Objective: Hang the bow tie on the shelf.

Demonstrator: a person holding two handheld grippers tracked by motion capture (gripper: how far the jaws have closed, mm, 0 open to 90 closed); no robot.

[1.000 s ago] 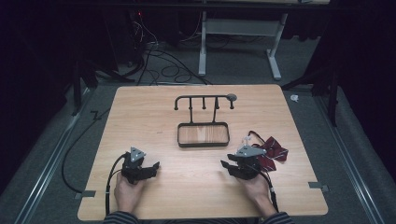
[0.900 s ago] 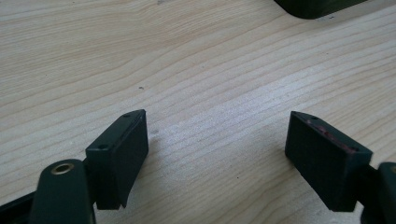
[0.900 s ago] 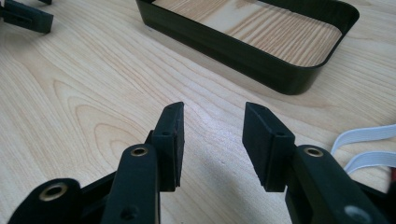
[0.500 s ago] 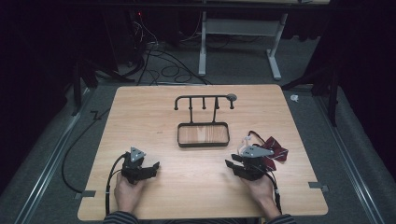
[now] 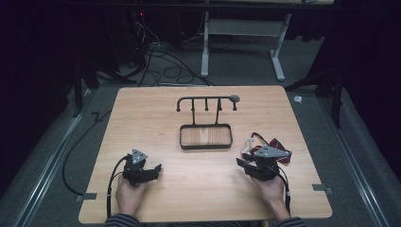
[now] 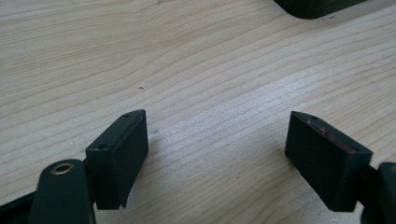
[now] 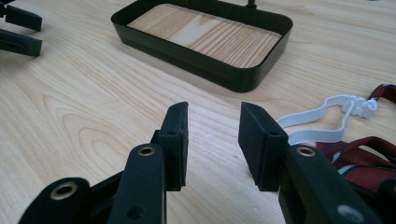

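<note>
reaching for the tie (image 5: 276,149) at the table's right: my right gripper (image 7: 212,140), jaws just narrowing and empty, should straddle the fabric, not the elastic (image 7: 322,122). left gripper (image 6: 215,154) wide, idle.

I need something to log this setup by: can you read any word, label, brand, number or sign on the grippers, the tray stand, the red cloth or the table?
None: nothing readable.
left gripper and right gripper: plain black jaws.
tray stand: unmarked.
red cloth with its white elastic strap: no legible tag.
table: bare wood grain.
</note>
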